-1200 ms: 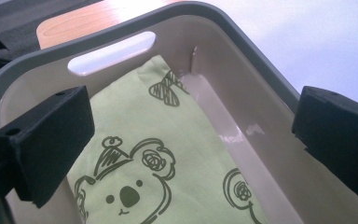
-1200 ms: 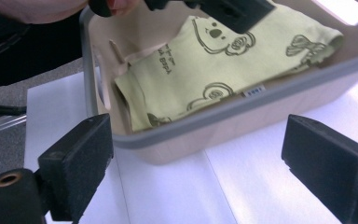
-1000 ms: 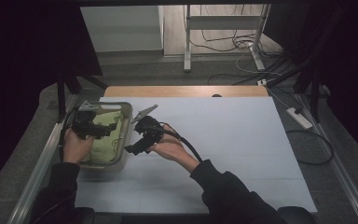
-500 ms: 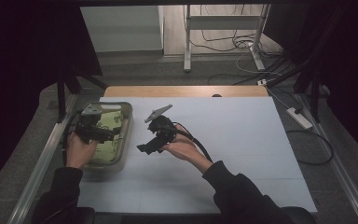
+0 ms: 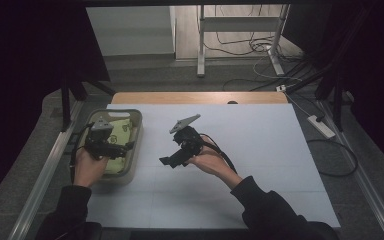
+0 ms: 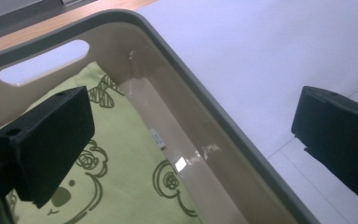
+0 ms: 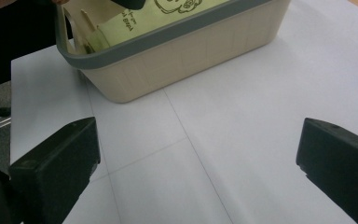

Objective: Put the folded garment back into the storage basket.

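- A beige basket (image 5: 132,145) with a grey rim sits at the left side of the white surface (image 5: 260,150), near the person's own edge of it.
- A light green cloth (image 6: 121,186) printed with dark cartoon outlines lies flat inside the basket, covering its floor; a small white tag shows at the cloth's edge against the inner wall.
- A slot handle (image 6: 44,63) is cut through the basket's far end wall, above the cloth.
- The left gripper (image 5: 122,150) hangs over the basket in the person's left hand (image 5: 87,167). In the left gripper view its fingers (image 6: 51,144) stand wide apart, one above the cloth inside the basket, the other outside the rim over the white surface, so the basket's long wall runs between them. Neither finger presses on the wall or the cloth.
- The right gripper (image 5: 166,161) is held in the right hand (image 5: 207,162) above bare surface, just to the right of the basket and apart from it, its grey three-cornered plate tilted upward.
- The right gripper's jaws have just been opening; its fingers (image 7: 58,172) now stand wide with nothing between them but white surface.
- In the right gripper view the basket (image 7: 191,51) lies ahead of the fingers, its outer wall facing the camera, the green cloth (image 7: 177,9) showing over the rim.
- Thin grid lines cross the surface under the right gripper.
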The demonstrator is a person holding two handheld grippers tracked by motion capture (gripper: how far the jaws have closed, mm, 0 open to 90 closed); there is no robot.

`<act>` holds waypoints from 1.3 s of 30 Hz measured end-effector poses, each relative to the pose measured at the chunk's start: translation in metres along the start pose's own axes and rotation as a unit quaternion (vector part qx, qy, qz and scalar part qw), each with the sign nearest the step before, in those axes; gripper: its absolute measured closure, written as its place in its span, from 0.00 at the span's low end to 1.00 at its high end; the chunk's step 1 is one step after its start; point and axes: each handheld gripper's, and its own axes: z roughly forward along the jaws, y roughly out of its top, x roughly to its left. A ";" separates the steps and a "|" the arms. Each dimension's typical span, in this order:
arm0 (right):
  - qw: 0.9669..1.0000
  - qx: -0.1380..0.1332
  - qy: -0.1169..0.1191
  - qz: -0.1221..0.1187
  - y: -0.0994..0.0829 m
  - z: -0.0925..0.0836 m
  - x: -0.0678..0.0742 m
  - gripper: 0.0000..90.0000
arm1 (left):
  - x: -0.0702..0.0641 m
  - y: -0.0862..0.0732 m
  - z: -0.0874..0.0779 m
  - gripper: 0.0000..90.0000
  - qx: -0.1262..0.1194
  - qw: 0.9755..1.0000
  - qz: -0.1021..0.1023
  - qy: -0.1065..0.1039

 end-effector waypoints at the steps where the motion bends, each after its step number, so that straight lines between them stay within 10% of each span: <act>1: 1.000 -0.001 -0.001 0.001 -0.001 -0.002 -0.001 0.00 | -0.001 0.000 -0.001 0.00 -0.001 1.000 -0.001 0.000; 39: 0.999 -0.014 -0.020 0.025 -0.052 -0.065 -0.015 0.00 | -0.034 -0.017 -0.021 0.00 -0.004 1.000 0.001 -0.013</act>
